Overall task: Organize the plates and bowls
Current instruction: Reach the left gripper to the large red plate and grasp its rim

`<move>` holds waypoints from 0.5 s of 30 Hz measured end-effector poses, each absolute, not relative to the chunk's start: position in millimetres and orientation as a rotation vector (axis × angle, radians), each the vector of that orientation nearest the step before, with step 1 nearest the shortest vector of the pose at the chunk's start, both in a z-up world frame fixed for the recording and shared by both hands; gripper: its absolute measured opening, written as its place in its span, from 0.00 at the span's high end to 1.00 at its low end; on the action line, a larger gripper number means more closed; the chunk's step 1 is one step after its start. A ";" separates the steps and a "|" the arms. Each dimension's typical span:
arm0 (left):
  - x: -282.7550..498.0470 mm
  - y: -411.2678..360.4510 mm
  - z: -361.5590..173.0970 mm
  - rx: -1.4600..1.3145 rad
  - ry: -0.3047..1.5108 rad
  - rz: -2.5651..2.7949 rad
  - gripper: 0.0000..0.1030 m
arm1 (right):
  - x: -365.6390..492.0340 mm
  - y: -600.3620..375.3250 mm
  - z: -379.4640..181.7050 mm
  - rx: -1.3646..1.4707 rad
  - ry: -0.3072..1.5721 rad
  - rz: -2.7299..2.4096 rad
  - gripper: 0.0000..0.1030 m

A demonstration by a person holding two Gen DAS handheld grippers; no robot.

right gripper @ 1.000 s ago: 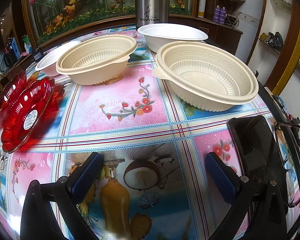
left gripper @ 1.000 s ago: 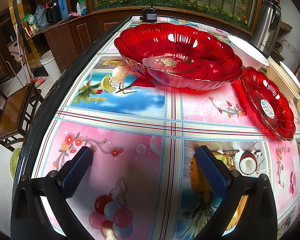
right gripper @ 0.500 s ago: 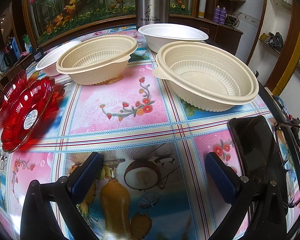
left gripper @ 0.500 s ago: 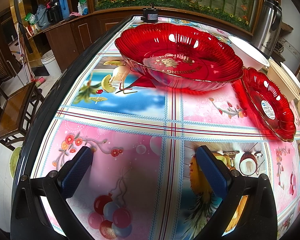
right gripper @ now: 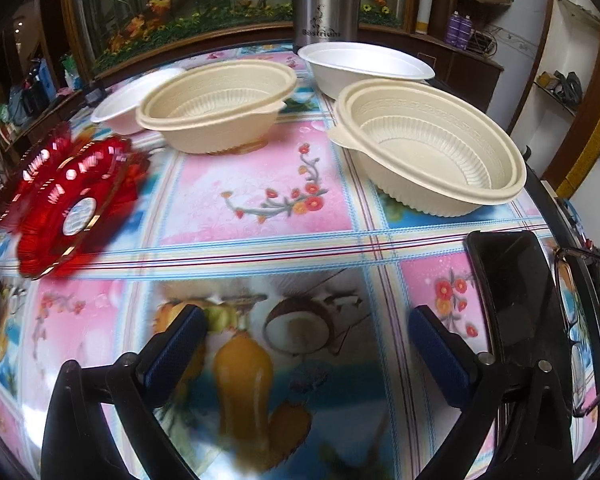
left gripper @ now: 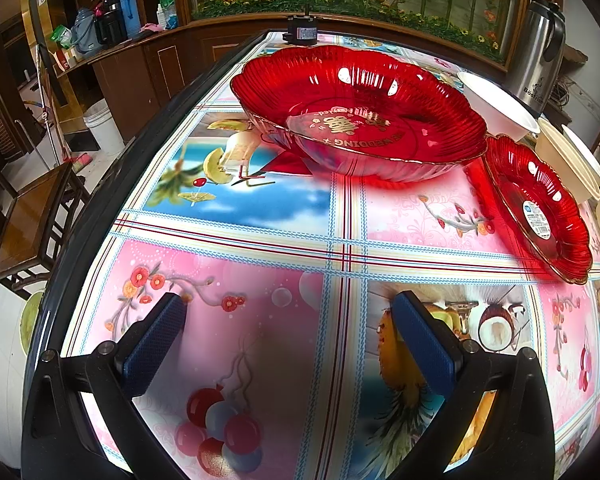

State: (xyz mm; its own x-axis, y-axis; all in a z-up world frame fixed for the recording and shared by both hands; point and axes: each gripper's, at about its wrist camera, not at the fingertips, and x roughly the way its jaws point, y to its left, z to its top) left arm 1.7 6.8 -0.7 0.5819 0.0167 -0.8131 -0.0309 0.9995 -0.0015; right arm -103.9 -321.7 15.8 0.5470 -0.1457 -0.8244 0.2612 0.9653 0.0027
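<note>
Both our grippers, left gripper (left gripper: 288, 340) and right gripper (right gripper: 306, 346), gape empty; the nearest cream bowl (right gripper: 432, 148) lies ahead-right of the right one.

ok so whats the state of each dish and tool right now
left tool: open, empty
right tool: open, empty
large red plate: upright, empty
small red plate: upright, empty
near beige bowl: upright, empty
far beige bowl: upright, empty
white bowl: upright
</note>
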 end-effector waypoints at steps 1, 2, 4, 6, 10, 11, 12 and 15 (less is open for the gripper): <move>1.7 6.9 -0.7 -0.016 0.950 0.027 0.00 | -106.7 -318.0 19.8 0.127 0.952 -0.227 0.04; 2.4 6.5 -1.1 -0.016 0.950 0.027 0.00 | -109.8 -314.0 24.1 0.119 0.939 -0.220 0.04; 2.3 6.6 -1.0 -0.016 0.950 0.028 0.00 | -115.5 -305.2 35.5 0.094 0.906 -0.205 0.04; 2.3 6.6 -1.0 -0.016 0.950 0.026 0.00 | -115.5 -293.4 46.3 0.061 0.885 -0.178 0.04; 1.2 8.0 -0.6 -0.021 0.951 0.032 0.00 | -106.9 -263.0 68.0 -0.011 0.852 -0.124 0.05; 1.4 9.3 -0.5 -0.024 0.951 0.037 0.00 | -102.2 -253.6 73.7 -0.040 0.844 -0.123 0.05; 1.5 10.6 -0.4 -0.028 0.952 0.042 0.00 | -99.1 -244.5 78.6 -0.072 0.832 -0.125 0.05; 1.5 15.8 0.0 -0.046 0.952 0.066 0.00 | -86.4 -208.3 87.3 -0.196 0.794 -0.129 0.05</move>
